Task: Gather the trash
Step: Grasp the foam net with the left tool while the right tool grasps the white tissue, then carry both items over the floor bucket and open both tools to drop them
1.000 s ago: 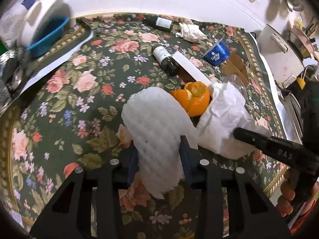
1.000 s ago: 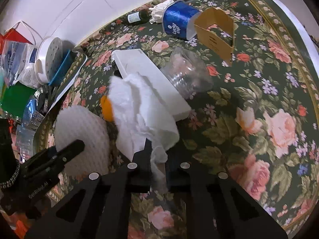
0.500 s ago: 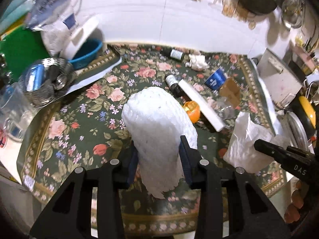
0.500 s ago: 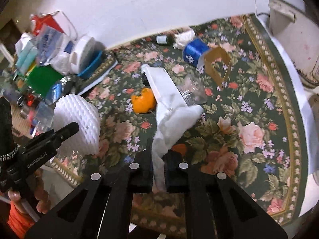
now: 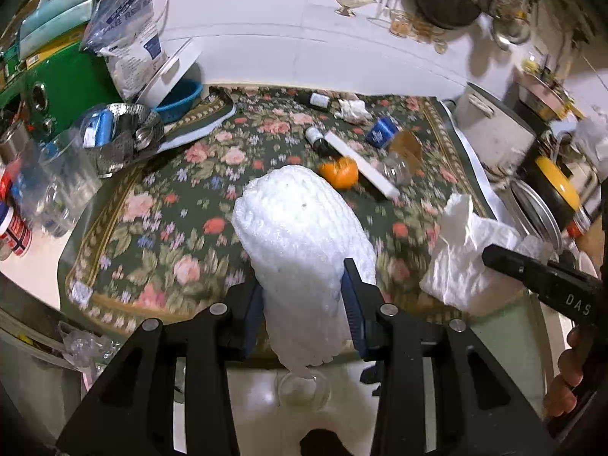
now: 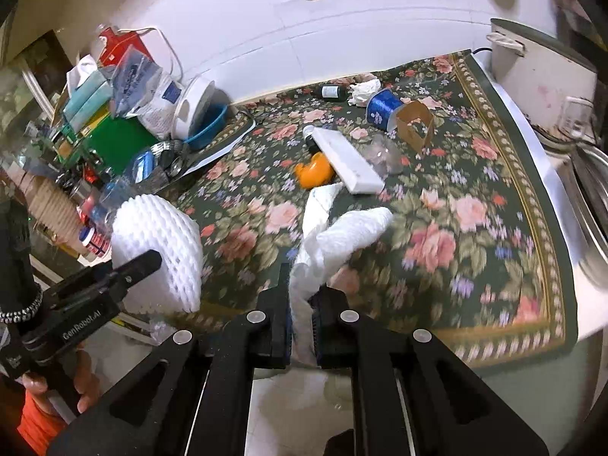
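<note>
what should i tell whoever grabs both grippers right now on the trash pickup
Left gripper: shut on the white foam net, held above the table's near edge.
Right gripper: shut on the crumpled paper towel, also off the table.
Done: both pieces are picked up; no bin is in view.
Left on the floral tablecloth: orange peel, white flat box, clear plastic cup, blue cup, cardboard piece, crumpled tissue, two dark bottles.

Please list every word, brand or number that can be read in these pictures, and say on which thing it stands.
"GenRobot.AI": on the body of the left claw.
"DAS": on the body of the right claw; the rest is cut off.
Blue cup: white print, too small to read.
Dark bottle label and plastic bag print: too blurred to read.
</note>
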### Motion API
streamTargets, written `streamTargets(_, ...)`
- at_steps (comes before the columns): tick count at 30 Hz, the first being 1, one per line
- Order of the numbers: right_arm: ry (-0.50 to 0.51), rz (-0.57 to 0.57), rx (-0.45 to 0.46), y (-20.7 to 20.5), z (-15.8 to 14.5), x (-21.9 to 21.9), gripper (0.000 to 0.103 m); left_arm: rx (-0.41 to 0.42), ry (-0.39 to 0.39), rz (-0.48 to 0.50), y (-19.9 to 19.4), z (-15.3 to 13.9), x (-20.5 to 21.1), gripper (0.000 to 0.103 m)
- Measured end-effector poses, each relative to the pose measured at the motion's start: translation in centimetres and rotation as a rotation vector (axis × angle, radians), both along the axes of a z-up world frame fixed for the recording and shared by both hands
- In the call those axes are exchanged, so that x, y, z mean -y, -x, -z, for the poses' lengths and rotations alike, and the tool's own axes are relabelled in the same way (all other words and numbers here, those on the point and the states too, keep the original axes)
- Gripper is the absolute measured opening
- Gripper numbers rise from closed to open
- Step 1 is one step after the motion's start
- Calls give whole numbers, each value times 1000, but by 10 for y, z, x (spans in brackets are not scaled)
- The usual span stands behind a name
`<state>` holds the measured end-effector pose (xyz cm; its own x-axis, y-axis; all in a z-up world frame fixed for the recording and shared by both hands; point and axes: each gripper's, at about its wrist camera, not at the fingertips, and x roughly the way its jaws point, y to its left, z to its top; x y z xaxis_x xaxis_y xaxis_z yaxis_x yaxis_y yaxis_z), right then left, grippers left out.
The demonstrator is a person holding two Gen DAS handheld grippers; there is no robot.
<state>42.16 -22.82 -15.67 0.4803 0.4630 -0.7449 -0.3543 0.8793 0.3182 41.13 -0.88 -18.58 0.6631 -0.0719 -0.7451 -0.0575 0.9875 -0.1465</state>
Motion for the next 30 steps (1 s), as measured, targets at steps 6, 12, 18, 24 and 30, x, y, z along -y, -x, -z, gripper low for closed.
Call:
streamTargets(6,17,53,20,63,14,-18,8,-35,2,68,57,24,-12,38)
streamTargets(12,33,98,7,119,33,-33,8,-55,-37,135,107,41,-14,38)
streamTargets(18,50,118,-54,151,52,-33,8,-131,-17,152,135,68,-10,38)
streamTargets(24,66,108,-129,165,93,-26,8,-195,5,143,146,111,4,38)
streamTargets(30,95,63,-178,162,168,-20,8,-249,32,92,144,193,17,39)
